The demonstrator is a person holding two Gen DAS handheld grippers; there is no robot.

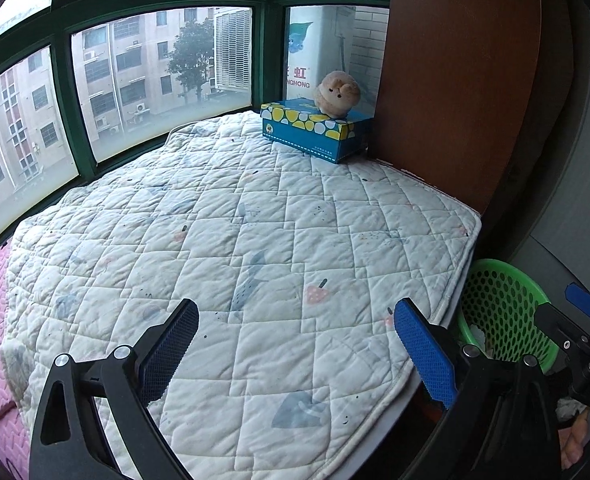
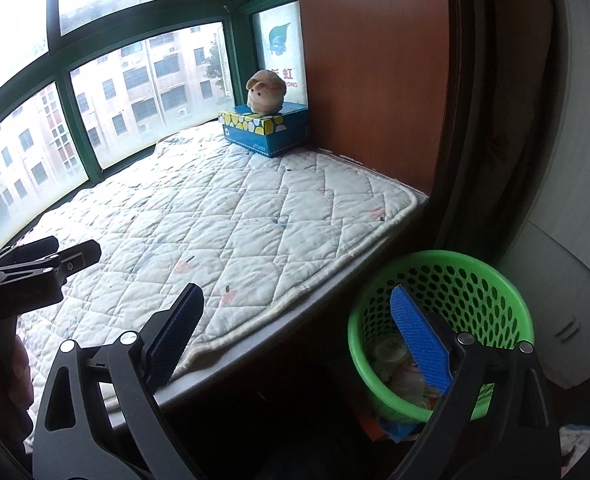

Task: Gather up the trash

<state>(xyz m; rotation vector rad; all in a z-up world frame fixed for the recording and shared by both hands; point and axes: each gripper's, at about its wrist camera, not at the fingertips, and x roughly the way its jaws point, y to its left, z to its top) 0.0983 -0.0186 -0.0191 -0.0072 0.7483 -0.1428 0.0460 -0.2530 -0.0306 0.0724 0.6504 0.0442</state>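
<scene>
Right tool point(image 2: 299, 334) gapes wide, holding nothing; below its right finger the green basket point(image 2: 495, 300) stands upright, mouth up, trash point(image 2: 395, 360) inside. Left tool point(image 1: 295, 344), also wide, hovers over the quilted mat point(image 1: 235, 220)

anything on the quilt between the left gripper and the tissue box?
Nothing: in the left wrist view the quilt is bare from the open left gripper to the tissue box, which carries a plush toy.
</scene>
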